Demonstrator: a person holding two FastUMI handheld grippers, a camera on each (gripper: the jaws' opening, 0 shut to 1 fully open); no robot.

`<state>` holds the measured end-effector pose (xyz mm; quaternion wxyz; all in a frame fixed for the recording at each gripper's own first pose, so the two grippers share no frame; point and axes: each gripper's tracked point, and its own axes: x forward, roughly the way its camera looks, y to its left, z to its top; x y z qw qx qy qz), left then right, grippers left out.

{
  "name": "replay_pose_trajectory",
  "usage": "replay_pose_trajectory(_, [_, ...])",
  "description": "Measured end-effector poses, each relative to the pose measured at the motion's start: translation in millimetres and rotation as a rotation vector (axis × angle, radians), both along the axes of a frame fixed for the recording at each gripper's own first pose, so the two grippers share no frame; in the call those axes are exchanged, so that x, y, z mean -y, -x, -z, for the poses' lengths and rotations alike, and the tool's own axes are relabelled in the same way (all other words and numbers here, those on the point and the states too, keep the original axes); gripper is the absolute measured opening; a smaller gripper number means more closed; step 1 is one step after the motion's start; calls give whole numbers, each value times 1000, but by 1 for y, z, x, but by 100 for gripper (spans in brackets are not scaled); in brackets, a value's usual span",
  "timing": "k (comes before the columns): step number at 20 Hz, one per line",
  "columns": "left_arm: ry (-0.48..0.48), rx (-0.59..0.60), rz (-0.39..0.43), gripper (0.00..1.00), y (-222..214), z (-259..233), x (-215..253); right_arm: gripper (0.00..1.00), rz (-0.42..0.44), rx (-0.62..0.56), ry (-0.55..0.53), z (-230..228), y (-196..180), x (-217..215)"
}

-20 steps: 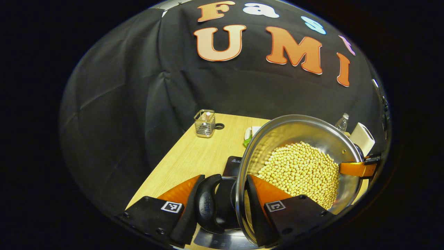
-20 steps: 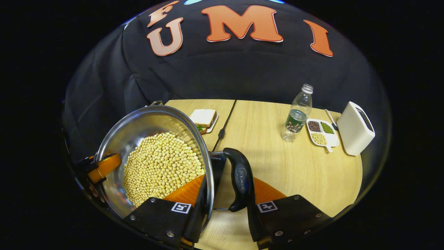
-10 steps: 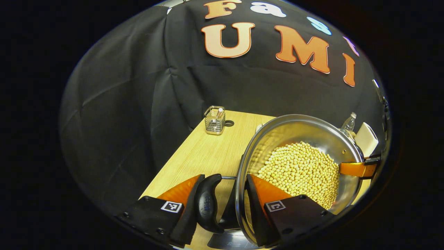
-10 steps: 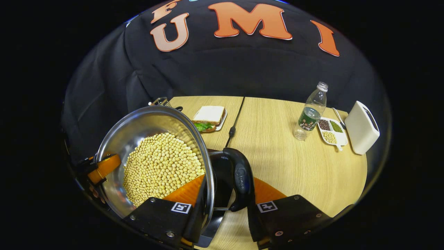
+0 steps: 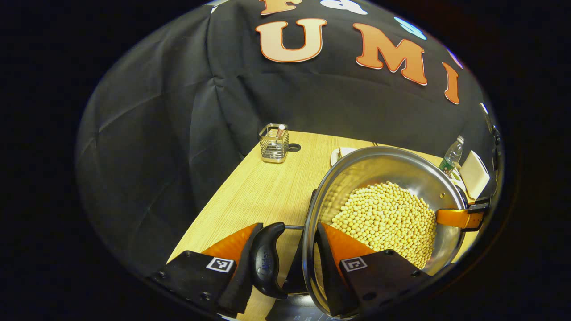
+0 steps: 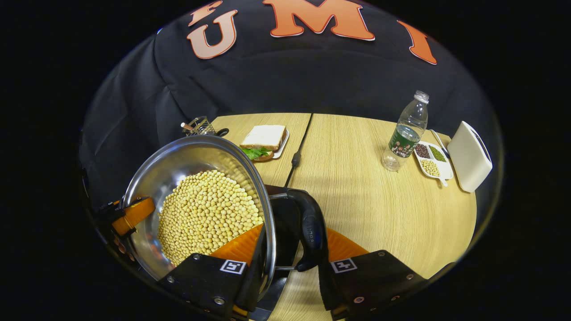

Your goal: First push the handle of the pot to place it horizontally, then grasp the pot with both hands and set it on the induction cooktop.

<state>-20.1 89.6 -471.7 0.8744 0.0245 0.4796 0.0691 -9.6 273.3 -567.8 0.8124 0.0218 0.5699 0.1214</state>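
Gripping a steel pot point(image 5: 379, 178) of soybeans point(image 5: 388, 220) from opposite sides, the left gripper point(image 5: 285, 261) and right gripper point(image 6: 290, 261) each close narrowly over the rim and a black side handle point(image 6: 310, 232). Below the pot lies the black induction cooktop point(image 6: 283, 223) on the wooden table point(image 6: 370, 209).

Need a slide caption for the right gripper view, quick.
Right gripper clamps the bean-filled pot by its rim and handle.
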Motion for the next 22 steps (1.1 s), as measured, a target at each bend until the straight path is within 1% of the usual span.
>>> replay_pose_trajectory(1, [-1,-3,3,75,-1,0,0,55,0,-5,1,3,1,2])
replay_pose_trajectory(3, [6,-13,4,72,-3,-1,-1,55,3,-12,7,9,2,4])
replay_pose_trajectory(4, [11,-19,4,70,-4,0,-2,51,3,-13,13,11,4,4])
replay_pose_trajectory(5, [16,-22,4,70,-5,0,-3,55,0,-14,17,13,4,6])
replay_pose_trajectory(8, [24,-34,7,70,-6,1,-4,55,6,-22,26,19,5,7])
replay_pose_trajectory(9, [26,-37,7,73,-7,1,-4,54,6,-25,28,21,6,7])
replay_pose_trajectory(10, [28,-40,8,73,-7,3,-3,54,10,-27,31,24,6,6])
replay_pose_trajectory(11, [27,-48,11,70,-7,4,-2,55,7,-29,39,26,8,5])
replay_pose_trajectory(14, [30,-49,23,70,-10,5,-3,54,2,-26,47,27,7,3])
replay_pose_trajectory(15, [31,-45,24,73,-9,5,-3,54,6,-26,47,25,7,3])
replay_pose_trajectory(16, [31,-47,26,70,-9,6,-3,54,4,-28,49,25,7,4])
replay_pose_trajectory(17, [34,-47,27,73,-9,6,-3,50,5,-28,50,25,6,5])
replay_pose_trajectory(18, [35,-46,28,73,-11,7,-3,50,1,-26,53,26,5,6])
replay_pose_trajectory(19, [38,-43,28,73,-11,7,-2,54,4,-26,54,25,6,6])
replay_pose_trajectory(20, [40,-41,28,73,-11,7,-2,54,5,-27,53,25,5,6])
replay_pose_trajectory(22, [43,-33,27,70,-12,6,-2,54,10,-27,50,26,4,7])
